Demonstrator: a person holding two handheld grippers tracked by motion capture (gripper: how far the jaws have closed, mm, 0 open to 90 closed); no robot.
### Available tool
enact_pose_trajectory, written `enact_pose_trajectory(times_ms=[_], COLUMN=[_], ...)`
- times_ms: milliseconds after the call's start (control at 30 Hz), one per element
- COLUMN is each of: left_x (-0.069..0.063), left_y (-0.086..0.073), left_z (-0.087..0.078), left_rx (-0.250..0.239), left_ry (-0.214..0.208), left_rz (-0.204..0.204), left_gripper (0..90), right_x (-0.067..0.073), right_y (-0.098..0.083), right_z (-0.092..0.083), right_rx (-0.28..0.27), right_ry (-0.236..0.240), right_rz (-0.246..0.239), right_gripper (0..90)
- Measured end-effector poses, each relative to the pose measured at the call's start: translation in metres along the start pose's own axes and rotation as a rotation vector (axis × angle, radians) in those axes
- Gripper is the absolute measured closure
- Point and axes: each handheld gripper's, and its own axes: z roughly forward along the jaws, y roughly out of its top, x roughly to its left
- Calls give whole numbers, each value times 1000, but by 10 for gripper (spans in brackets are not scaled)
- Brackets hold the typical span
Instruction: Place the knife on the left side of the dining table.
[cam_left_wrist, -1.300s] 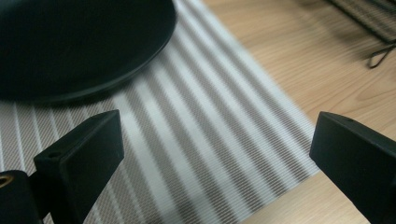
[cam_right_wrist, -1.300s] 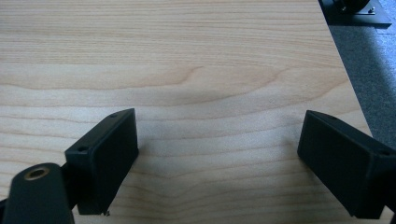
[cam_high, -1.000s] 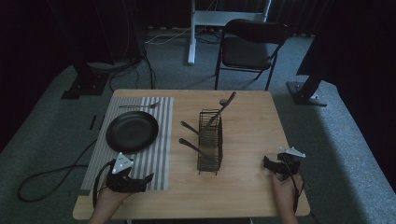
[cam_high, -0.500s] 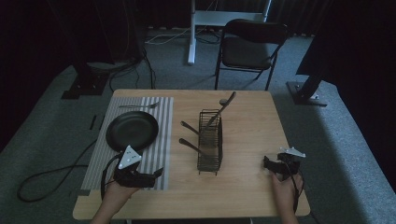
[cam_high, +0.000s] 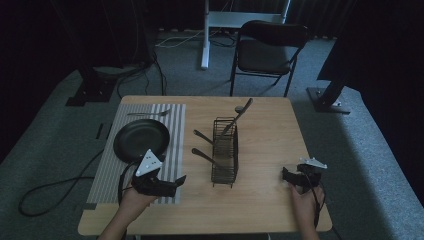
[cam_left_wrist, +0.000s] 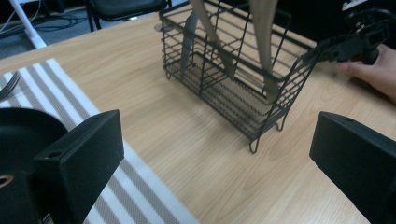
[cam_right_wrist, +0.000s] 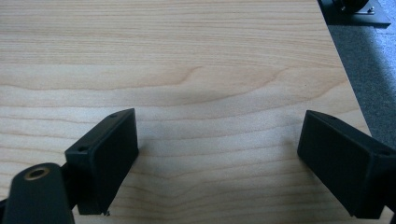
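A black wire basket (cam_high: 225, 150) stands mid-table with several utensils in it. One utensil (cam_high: 242, 113) leans out toward the far side, and two handles (cam_high: 202, 135) stick out to the left. My left gripper (cam_high: 177, 181) hovers open over the near right corner of the striped placemat (cam_high: 107, 170), pointing at the basket. In the left gripper view the basket (cam_left_wrist: 233, 60) lies ahead of the left gripper (cam_left_wrist: 215, 163), whose jaws are wide apart and empty. My right gripper (cam_high: 286, 173) rests open near the table's front right corner. The right gripper (cam_right_wrist: 217, 158) has bare wood between its jaws.
A black plate (cam_high: 141, 139) lies on the placemat, with a fork (cam_high: 147, 113) beyond it. A folding chair (cam_high: 267, 47) and stand legs sit behind the table (cam_high: 270, 125). A cable (cam_high: 55, 190) trails off the left edge onto the carpet.
My left gripper has moved right and a little forward, from the placemat's near left part to its near right corner, closer to the basket. The right gripper has stayed put.
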Motion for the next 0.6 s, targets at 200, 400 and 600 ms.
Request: enact_pose_trajectory(times_ms=[200,400,600], left_x=[-3,-8,-12], left_y=[11,23,31], left_z=[4,15,26], left_rx=[-11,-8,2], left_ry=[-14,-27,-42], left_rz=[9,27,34], left_gripper=[33,32,33], right_x=[0,0,0], right_y=[0,0,0], right_z=[0,0,0], right_rx=[0,0,0], right_ry=[0,0,0], right_rz=[1,1,1], right_gripper=[113,114,114])
